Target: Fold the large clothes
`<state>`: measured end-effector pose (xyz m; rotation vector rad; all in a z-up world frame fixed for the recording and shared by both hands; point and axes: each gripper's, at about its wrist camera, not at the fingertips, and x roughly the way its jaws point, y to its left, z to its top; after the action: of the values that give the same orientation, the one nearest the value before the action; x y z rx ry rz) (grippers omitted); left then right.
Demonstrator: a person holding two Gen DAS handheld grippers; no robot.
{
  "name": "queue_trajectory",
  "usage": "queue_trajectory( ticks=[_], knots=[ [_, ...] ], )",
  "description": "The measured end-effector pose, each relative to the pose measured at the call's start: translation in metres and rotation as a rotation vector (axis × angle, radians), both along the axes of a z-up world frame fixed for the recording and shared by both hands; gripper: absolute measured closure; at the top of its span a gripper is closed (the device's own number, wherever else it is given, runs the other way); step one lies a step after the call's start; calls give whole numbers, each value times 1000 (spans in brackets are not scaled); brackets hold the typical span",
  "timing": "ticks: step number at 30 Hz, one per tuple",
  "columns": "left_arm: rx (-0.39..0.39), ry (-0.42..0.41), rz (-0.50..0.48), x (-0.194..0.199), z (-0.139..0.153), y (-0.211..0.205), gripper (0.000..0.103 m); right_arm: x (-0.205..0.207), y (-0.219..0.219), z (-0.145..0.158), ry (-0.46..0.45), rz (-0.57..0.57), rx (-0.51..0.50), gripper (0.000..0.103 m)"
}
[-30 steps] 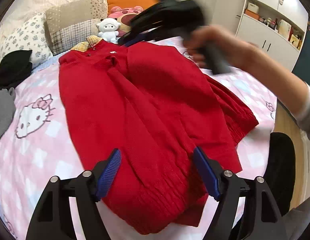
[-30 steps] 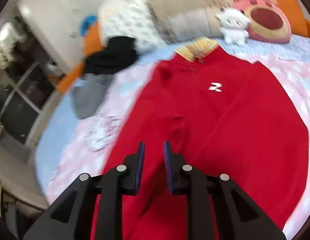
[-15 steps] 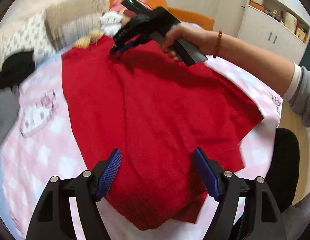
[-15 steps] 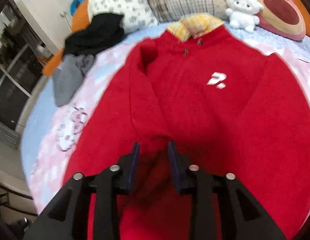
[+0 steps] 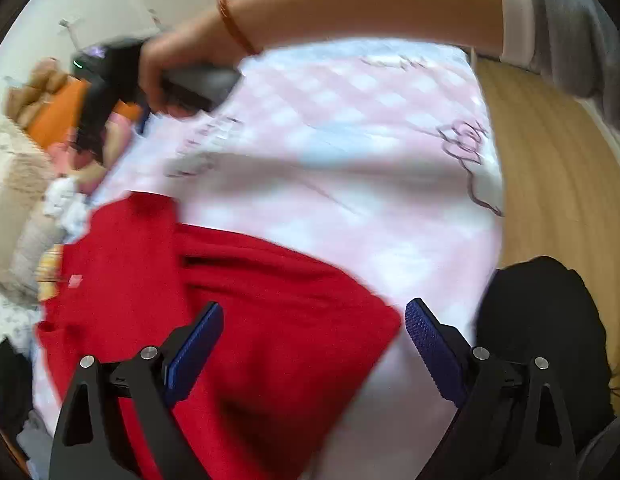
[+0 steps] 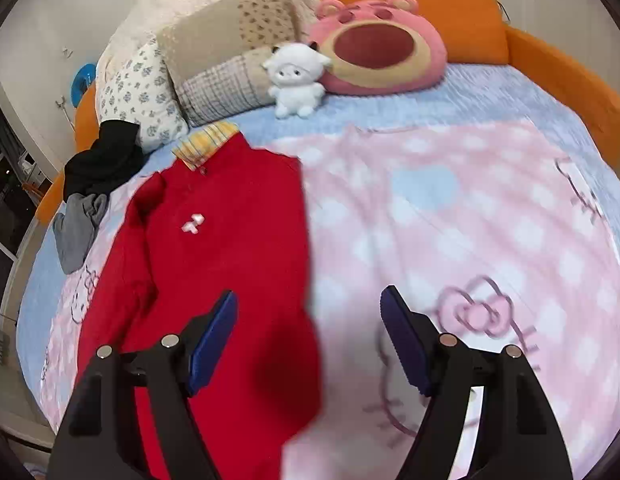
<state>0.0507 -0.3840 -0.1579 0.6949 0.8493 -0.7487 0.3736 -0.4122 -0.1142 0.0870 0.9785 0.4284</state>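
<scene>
Both jaw sets opening, nothing between: left gripper (image 5: 310, 344), right gripper (image 6: 308, 336). Sweater (image 6: 226, 240) lies lower left on bed (image 6: 449, 216). Next: pinch fold edge squarely, both layers.

No legible text, number or brand found; the red garment (image 6: 230, 240) bears one small white chest emblem (image 6: 193, 224), blurred, its form undeterminable; the pink blanket (image 6: 469, 220) carries cartoon outlines only
</scene>
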Motion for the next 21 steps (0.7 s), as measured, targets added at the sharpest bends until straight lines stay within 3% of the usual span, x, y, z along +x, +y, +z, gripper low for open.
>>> queue_trajectory(
  ticks=[3, 10, 12, 14, 16, 17, 21],
  knots=[
    [76, -2, 41, 13, -24, -8, 9, -10, -16, -12, 9, 3, -7, 30],
    [-44, 185, 114, 35, -32, 10, 9, -22, -17, -34, 40, 35, 32, 29],
    [-72, 230, 73, 25, -28, 2, 10, -21, -11, -36, 43, 50, 41, 29],
    [-37, 188, 55, 13, -27, -8, 10, -19, -1, -37, 43, 64, 49, 29],
    [108, 75, 86, 12, -43, -22, 10, -17, 7, -36, 44, 70, 59, 29],
    [142, 59, 91, 13, -49, -25, 9, -17, 9, -36, 44, 70, 64, 29],
    [147, 53, 98, 10, -49, -23, 9, -20, 24, -29, 32, 91, 69, 28]
  ],
)
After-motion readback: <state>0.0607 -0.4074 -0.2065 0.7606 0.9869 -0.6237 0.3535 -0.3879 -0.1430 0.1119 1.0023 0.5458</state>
